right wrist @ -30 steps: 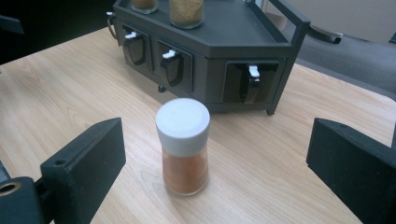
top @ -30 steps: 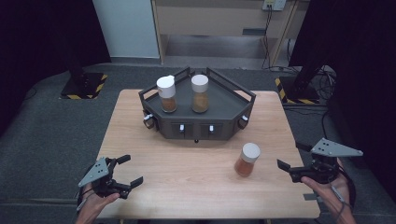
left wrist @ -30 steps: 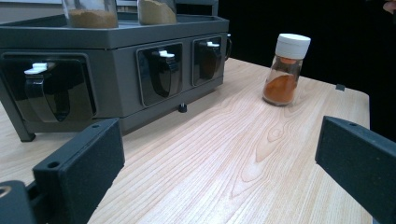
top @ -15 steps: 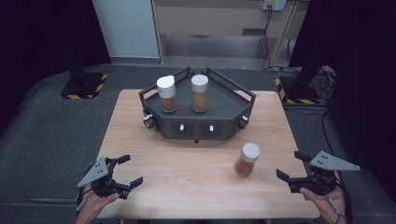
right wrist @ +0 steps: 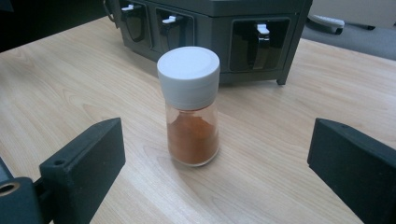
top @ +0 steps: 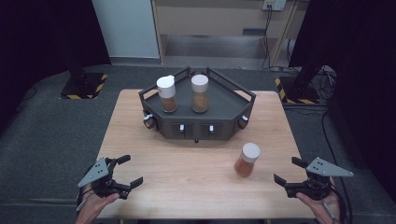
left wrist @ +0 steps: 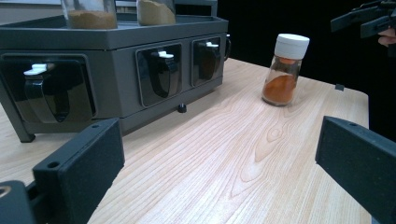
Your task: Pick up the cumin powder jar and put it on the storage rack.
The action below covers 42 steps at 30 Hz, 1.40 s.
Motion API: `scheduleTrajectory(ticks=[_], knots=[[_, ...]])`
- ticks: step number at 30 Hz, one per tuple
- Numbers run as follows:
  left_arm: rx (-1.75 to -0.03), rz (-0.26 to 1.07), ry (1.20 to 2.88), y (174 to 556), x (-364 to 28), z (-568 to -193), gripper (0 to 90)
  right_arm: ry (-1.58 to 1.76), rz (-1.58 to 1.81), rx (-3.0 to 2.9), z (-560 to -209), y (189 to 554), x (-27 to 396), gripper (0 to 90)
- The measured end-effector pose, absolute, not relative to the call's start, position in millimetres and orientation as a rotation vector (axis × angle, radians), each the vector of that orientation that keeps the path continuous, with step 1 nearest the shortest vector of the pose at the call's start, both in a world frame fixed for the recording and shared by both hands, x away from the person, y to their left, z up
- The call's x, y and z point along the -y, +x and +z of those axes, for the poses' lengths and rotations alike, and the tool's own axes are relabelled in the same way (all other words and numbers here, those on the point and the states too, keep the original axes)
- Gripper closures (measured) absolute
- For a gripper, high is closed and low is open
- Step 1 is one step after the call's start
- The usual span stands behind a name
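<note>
Right claw (top: 286, 171), wide open and empty, has sunk lower beside the spice jar (top: 247, 159); three jars total, two on the rack (top: 233, 114).

Left gripper (top: 125, 171) sits at the lower left of the high view, jaws spread wide. Right gripper (top: 289, 171) at lower right, jaws gaping too, nothing between them.

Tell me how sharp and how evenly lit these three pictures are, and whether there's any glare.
High view: table evenly lit, dark surroundings, slightly soft. Left gripper view: spice jar and rack sharp, black background at right, soft sheen on the wood. Right gripper view: the jar crisp with a faint shadow, near black jaws slightly blurred, no harsh glare.
</note>
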State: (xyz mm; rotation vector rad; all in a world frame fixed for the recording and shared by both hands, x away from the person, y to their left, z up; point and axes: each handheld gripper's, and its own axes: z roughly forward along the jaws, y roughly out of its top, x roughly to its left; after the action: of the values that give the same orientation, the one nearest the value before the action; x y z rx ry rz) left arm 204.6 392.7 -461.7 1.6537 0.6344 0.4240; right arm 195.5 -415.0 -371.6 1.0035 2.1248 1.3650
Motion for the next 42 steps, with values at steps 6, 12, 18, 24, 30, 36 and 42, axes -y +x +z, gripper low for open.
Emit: scheduleTrajectory(ticks=[6,12,18,24,30,36,42], knots=[[-0.634,0.424,1.656,204.7,-392.5,-461.5,0.0,1.010,1.367,-2.123,-377.3,196.2,415.2,4.7],[-0.634,0.425,1.656,204.6,-392.5,-461.5,0.0,1.020,1.384,-2.110,-383.9,195.5,416.3,4.6],[-0.634,0.426,1.657,204.6,-392.4,-461.5,0.0,1.028,1.387,-2.105,-387.3,195.0,417.3,4.6],[-0.630,0.425,1.658,205.1,-392.3,-461.7,0.0,1.024,1.388,-2.103,-391.3,194.9,417.4,4.6],[-0.624,0.424,1.659,205.4,-392.2,-461.7,0.0,1.014,1.398,-2.104,-394.9,196.8,417.4,4.6],[-0.616,0.420,1.663,206.1,-391.6,-461.4,0.0,0.998,1.420,-2.106,-399.6,200.1,417.5,4.6],[-0.611,0.417,1.661,206.6,-391.9,-462.0,0.0,0.977,1.441,-2.106,-403.9,201.6,418.7,4.7]])
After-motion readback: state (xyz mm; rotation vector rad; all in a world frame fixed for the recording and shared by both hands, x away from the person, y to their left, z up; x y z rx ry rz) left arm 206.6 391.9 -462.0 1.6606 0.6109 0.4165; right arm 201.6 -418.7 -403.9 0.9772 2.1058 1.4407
